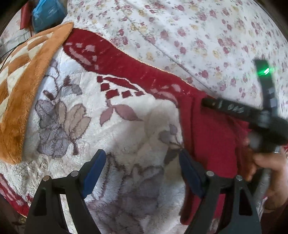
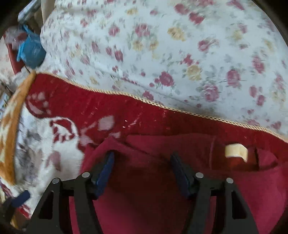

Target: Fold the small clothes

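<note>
Right wrist view | right tool (image 2: 141, 172) spread, empty, above red garment (image 2: 162, 162) on bed blanket (image 1: 126, 135) | left tool (image 1: 142, 172) spread, empty, beside it | step: reaching | next: pinch an edge

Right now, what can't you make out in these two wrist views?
- Red garment: type unclear; the lower part is cut by the right wrist view's bottom edge and covered by the right hand-held gripper.
- Cream label: print too small.
- Blue bag: contents hidden, cut by the left view's rim.
- Right hand-held gripper in the left view: motion-blurred.
</note>
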Motion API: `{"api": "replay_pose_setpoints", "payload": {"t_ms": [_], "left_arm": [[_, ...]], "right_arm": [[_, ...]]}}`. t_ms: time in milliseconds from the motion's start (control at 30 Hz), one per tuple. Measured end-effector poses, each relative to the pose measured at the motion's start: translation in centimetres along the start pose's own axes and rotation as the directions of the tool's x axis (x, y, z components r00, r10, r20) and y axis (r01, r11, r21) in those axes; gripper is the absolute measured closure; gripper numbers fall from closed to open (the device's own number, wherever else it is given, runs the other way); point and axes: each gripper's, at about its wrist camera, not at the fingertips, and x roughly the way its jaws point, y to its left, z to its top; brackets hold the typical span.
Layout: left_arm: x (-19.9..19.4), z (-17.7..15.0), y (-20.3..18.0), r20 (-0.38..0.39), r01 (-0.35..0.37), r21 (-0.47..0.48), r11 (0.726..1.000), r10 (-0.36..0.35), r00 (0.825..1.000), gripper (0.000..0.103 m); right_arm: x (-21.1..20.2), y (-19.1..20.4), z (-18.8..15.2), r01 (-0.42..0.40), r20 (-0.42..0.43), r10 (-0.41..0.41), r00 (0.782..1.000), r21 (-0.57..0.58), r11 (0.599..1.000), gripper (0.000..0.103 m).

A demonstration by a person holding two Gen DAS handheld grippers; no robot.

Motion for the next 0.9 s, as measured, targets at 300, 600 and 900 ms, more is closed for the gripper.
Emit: {"api": "replay_pose_setpoints", "payload": {"t_ms": [300, 600, 900], "left_arm": [[0.1, -0.7, -0.4, -0.008, -0.022, 0.031, 0.999, 0.022, 1.0, 0.021], [0.1, -0.7, -0.1, -0.012, -0.015, 0.018, 1.0, 0.016, 1.0, 0.021], [-0.4, -0.5, -0.8, -0.032, 0.177, 0.018, 0.984, -0.177, 0.984, 0.021]], "right_arm": [[1.9, 5.3, -1.4, 0.068, -0.085, -0.081, 0.993, -0.151, 0.986, 0.024], [3.4, 6.4, -2.1, 0.177, -0.036, -0.191, 0.981, -0.24, 0.954, 0.022], [-0.5, 4.5, -1.6, 0.023, -0.028, -0.03, 0.999, -0.225, 0.974, 0.083]]}}
